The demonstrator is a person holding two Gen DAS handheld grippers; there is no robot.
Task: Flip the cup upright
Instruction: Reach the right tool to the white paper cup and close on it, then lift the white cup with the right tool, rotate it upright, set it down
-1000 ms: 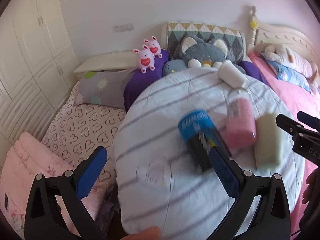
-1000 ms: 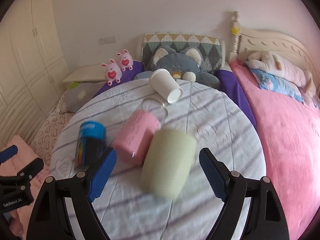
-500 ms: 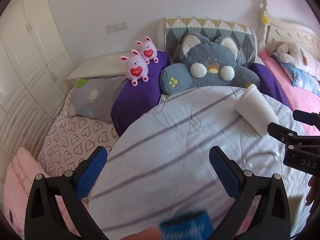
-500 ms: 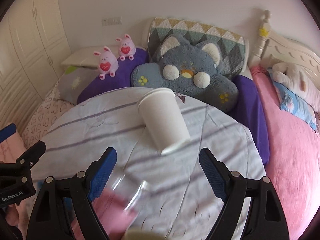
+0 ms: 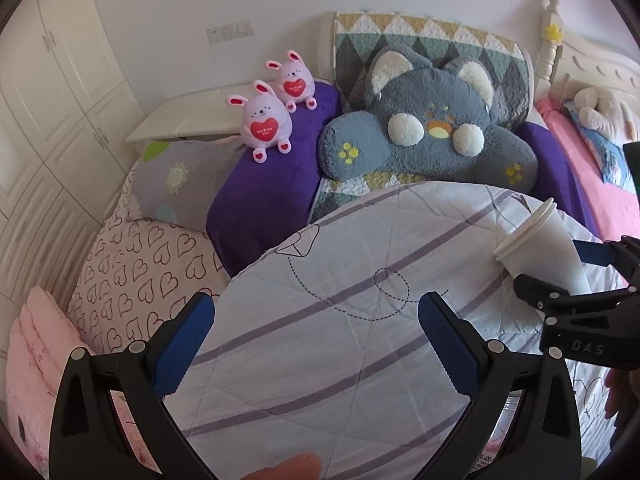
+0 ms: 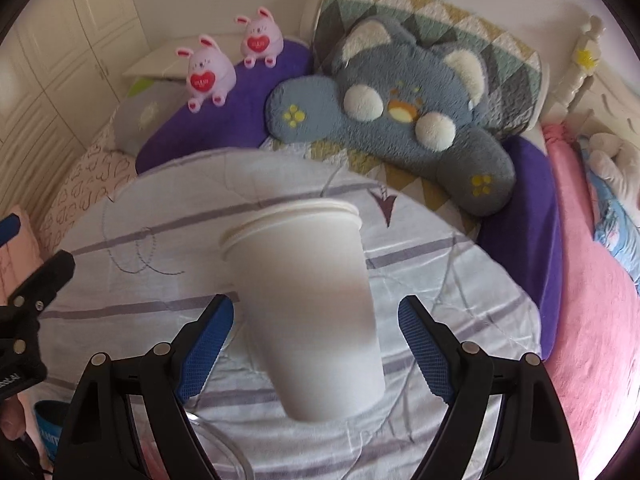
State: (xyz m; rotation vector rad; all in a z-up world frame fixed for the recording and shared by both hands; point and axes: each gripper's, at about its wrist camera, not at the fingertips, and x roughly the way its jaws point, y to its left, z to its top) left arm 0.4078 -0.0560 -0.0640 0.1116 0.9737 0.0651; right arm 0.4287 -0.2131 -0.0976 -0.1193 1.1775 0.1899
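A white paper cup (image 6: 308,308) lies tipped on the striped round quilted surface (image 6: 460,280), rim pointing away from me. My right gripper (image 6: 316,344) is open, its blue-padded jaws on either side of the cup's body without touching it. In the left wrist view the same cup (image 5: 540,244) is at the far right with the right gripper's fingers (image 5: 560,300) around it. My left gripper (image 5: 316,344) is open and empty above the striped surface (image 5: 320,320).
A grey cat cushion (image 5: 424,136) and two pink bunny toys (image 5: 264,120) sit behind the surface. A blue can (image 6: 48,424) and a clear glass rim (image 6: 216,448) lie near the front. Pink bedding (image 6: 592,320) is at the right, wardrobe doors (image 5: 52,92) at the left.
Both grippers moved forward over the surface. The white cup now lies between the right gripper's open jaws. The blue can, pink cup and green cup have dropped out of view behind.
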